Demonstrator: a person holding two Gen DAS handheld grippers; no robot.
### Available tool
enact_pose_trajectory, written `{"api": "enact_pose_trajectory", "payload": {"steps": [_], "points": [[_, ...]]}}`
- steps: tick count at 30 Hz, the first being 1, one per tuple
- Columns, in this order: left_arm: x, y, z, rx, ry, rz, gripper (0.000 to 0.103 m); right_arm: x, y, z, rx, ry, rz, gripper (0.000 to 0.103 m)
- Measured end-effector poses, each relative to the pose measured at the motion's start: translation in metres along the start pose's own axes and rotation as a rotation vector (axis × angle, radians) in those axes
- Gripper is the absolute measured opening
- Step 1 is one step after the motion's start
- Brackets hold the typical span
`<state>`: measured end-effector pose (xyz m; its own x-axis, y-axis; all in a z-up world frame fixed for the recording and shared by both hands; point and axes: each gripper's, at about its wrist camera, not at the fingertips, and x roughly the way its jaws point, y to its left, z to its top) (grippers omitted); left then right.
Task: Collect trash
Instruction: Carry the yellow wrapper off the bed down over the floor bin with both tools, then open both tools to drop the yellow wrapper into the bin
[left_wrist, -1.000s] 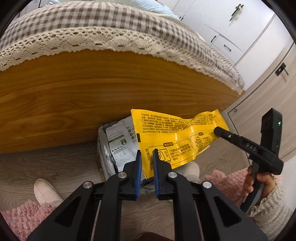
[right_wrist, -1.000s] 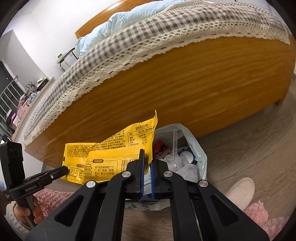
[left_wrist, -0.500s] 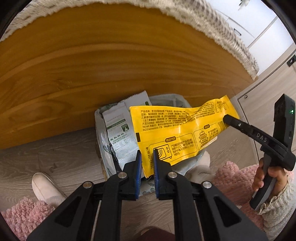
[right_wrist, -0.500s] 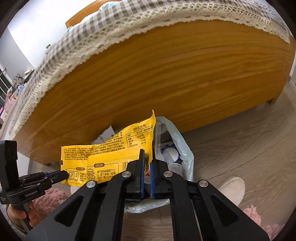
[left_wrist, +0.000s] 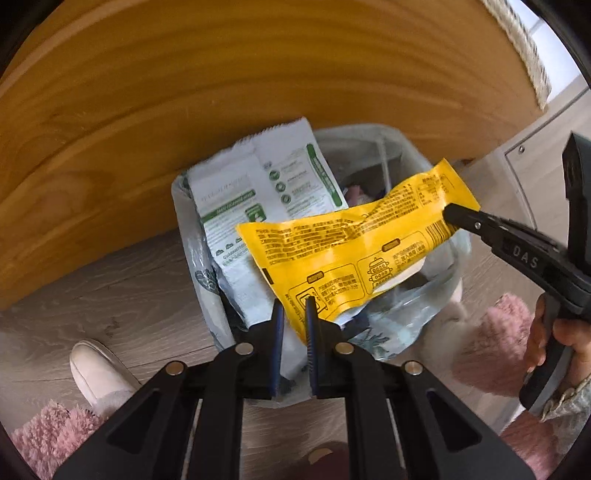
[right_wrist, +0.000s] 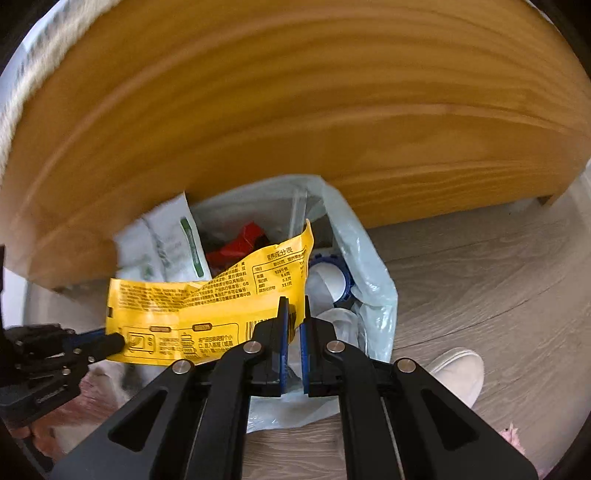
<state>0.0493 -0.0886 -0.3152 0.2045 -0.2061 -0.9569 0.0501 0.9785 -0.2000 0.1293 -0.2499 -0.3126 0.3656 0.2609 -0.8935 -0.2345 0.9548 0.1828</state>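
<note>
**Yellow wrapper held over the trash bag, release pending**

With both tools clamped on one item, the transfer stands at its last stage; the left gripper (left_wrist: 294, 314) pinches the lower corner of the yellow food wrapper (left_wrist: 354, 254) between its blue pads, and the right gripper (right_wrist: 293, 317) pinches the opposite end near the barcode; in the left wrist view the right tool's tip sits on the wrapper's far edge, and in the right wrist view the left tool's tip sits on the microwave pictogram; neither set of jaws shows any gap beyond the film itself.

Position of the task item: the wrapper is stretched flat between the two tools, directly above the mouth of the translucent trash bag (right_wrist: 373, 280); whether its underside touches the contents cannot be determined.

Contents of the bag, as visible: a white and green pouch (left_wrist: 258, 206) standing against the near wall and rising above the rim; a red wrapper (right_wrist: 240, 243); a white lid with a blue ring (right_wrist: 328, 280); further clear plastic pieces below, not identifiable.

Progress, as a judgement: several items are already collected; the wrapper is positioned but not yet deposited; what is left is to lower it, open both jaws and let it drop inside the rim.

Surroundings: the bag stands on the wood-pattern floor (right_wrist: 480, 266) against the wooden bed frame (left_wrist: 221, 92); a white slipper (left_wrist: 99, 369) and a pink rug (left_wrist: 495, 343) lie near.
</note>
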Motion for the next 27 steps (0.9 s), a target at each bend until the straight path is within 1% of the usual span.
{"api": "enact_pose_trajectory", "payload": {"steps": [7, 15, 20, 27], "points": [[0.016, 0.011, 0.002, -0.042, 0.021, 0.002, 0.009, 0.019, -0.002, -0.001, 0.019, 0.017, -0.044, 0.006], [0.031, 0.013, 0.004, -0.035, 0.031, 0.021, 0.009, 0.042, -0.002, -0.006, 0.007, 0.051, -0.084, 0.006], [0.042, 0.011, 0.005, -0.027, 0.059, 0.030, 0.009, 0.055, 0.003, -0.008, -0.025, 0.067, -0.122, 0.006], [0.052, 0.009, 0.008, -0.032, 0.076, 0.039, 0.009, 0.058, 0.006, -0.005, -0.009, 0.089, -0.125, 0.006]]}}
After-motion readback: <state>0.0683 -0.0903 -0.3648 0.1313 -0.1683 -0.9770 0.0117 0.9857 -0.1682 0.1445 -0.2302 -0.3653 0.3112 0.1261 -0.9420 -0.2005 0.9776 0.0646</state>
